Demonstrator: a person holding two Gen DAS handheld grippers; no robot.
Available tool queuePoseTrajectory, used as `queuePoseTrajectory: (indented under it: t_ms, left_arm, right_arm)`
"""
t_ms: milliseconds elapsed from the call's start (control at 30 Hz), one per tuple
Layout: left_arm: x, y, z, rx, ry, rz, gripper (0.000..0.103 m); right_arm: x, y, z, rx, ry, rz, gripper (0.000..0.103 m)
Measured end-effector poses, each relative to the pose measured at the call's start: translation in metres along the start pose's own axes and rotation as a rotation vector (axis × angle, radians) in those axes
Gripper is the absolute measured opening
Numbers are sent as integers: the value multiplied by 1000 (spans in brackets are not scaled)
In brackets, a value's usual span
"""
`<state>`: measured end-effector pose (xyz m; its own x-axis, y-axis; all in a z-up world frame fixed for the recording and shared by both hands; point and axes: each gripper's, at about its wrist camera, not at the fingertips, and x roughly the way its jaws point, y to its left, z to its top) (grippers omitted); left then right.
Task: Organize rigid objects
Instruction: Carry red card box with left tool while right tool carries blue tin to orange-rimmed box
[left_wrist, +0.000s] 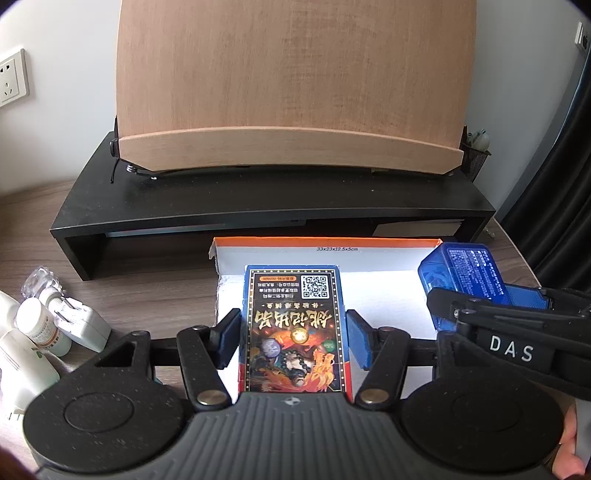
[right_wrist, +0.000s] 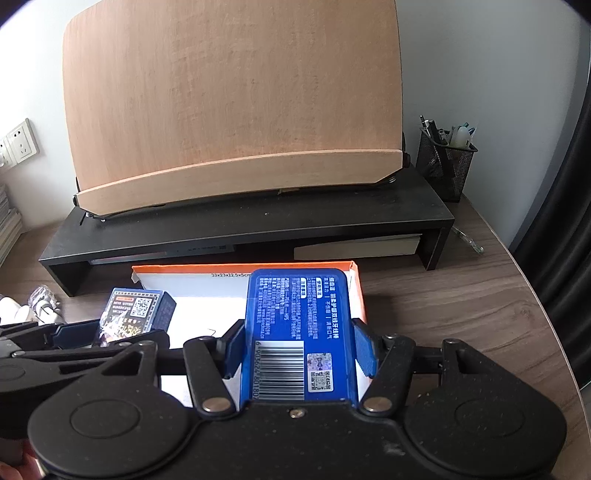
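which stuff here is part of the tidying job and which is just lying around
In the job: card box in left tool; blue case in right tool; open cardboard box.

Lying about: white bottles, pen holder, black riser, wooden book stand.

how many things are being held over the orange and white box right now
2: a card box in the left gripper and a blue case in the right gripper, side by side over the tray.
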<state>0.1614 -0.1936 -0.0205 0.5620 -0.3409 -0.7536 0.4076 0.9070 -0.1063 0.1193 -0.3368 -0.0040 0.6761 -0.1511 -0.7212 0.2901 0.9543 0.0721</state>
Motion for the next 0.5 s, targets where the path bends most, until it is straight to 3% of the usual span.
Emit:
queuePoseTrajectory:
  t_ms: [500]
  left_arm:
    - [8,2,0,11,19,-5,59]
  right_arm:
    - [7,5,5,-15,7,-14,71]
